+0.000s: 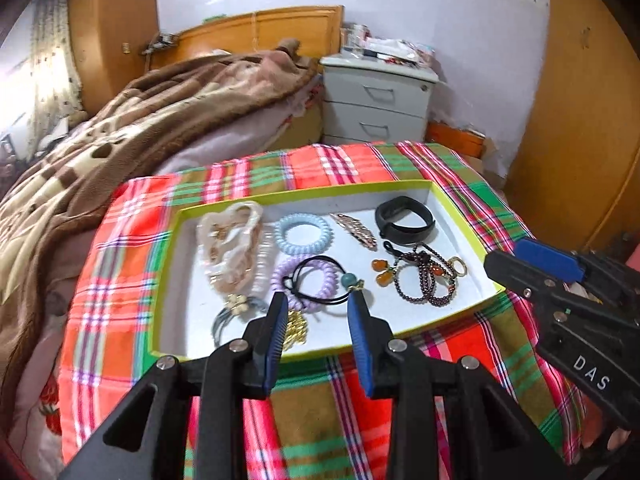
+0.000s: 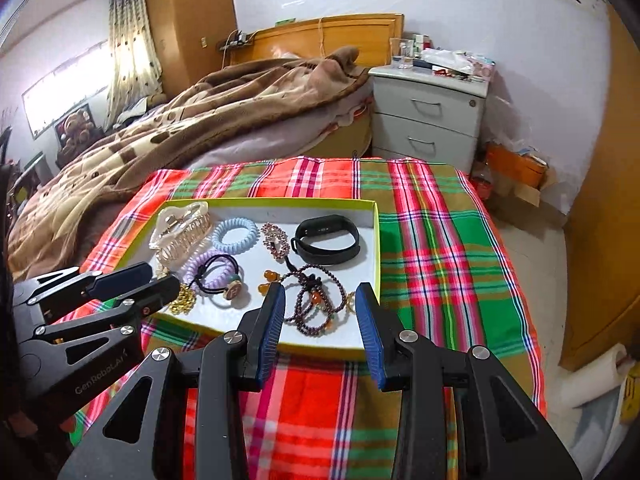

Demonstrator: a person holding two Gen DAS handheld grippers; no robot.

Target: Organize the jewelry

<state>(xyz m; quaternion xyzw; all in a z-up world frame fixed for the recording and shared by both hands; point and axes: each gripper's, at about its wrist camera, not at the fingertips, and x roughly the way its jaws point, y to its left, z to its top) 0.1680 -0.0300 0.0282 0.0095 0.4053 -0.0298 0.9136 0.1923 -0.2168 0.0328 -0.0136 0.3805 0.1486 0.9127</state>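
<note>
Left fingers (image 1: pixel 282 316) stood apart, holding nothing, poised over the tray's (image 1: pixel 452 200) near edge above the black hair tie (image 1: pixel 316 280). Right gripper (image 2: pixel 320 292), equally spread and empty, framed the beads (image 2: pixel 316 304). Best pinched one loose loop, lifted straight, avoided snagging the purple coil (image 1: pixel 304 280) beneath.

A table draped in red, green and tan plaid cloth (image 2: pixel 432 248) carries everything. A shallow white tray with lime-green rim (image 2: pixel 376 240) lies directly on it.
</note>
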